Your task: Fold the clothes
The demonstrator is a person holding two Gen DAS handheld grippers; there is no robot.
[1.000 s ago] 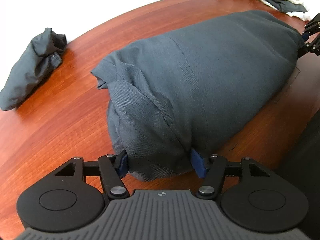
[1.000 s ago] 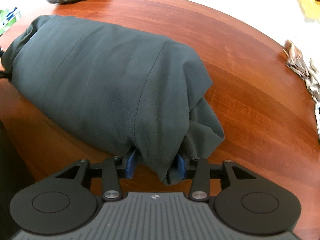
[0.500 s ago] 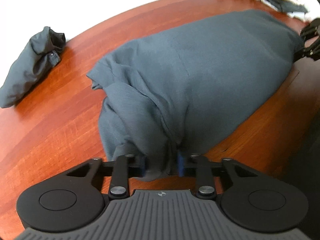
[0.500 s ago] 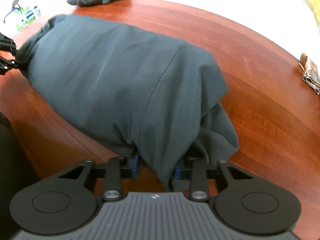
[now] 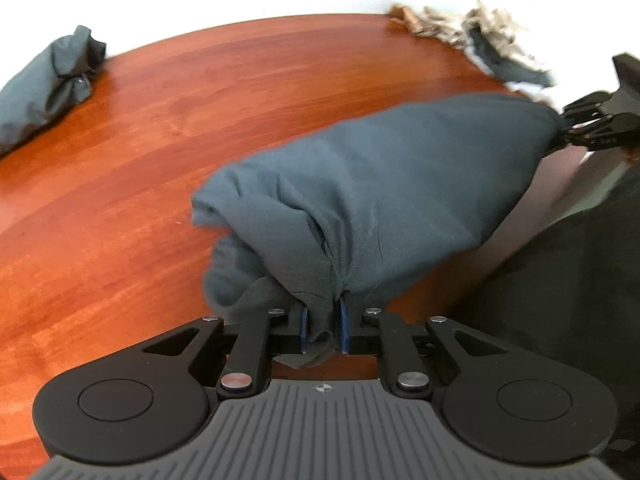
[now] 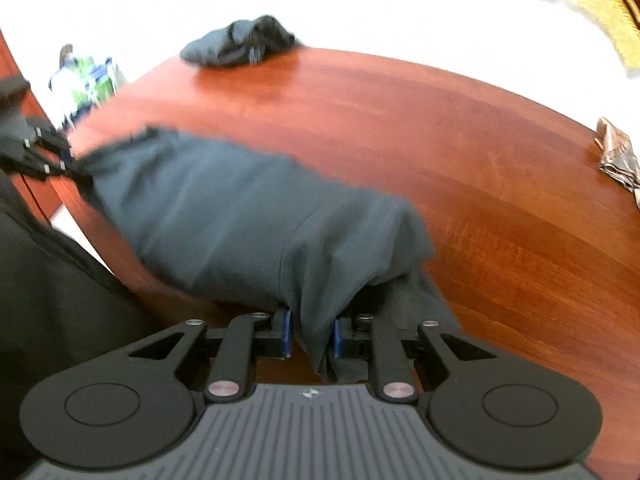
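Above the near edge of the wooden table [image 5: 248, 92], a dark grey garment [image 5: 400, 184] hangs stretched between the two grippers, doubled over itself into a thick bundle. The left gripper [image 5: 323, 326] has its blue pads pinched nearly together on a bunched end of the cloth, with a small tail poking out behind the jaws. The right gripper [image 6: 310, 336] has also closed on the other end, though its pads stand a little wider apart around a thicker wad of fabric. Loose layers sag below each grip, so neither hold seems to catch every layer. The likely trouble from here is that an inner layer slips free and drops, undoing the fold, since the pinch sits near the very edge of the cloth. If the two hands move at uneven speed or height, the bundle could twist and land crooked. The middle also droops close to the table edge and might drag or catch there. Another dark bundle [image 5: 48, 84] lies at the far left, and a heap of pale clothes [image 5: 480, 40] at the far right, both well apart.
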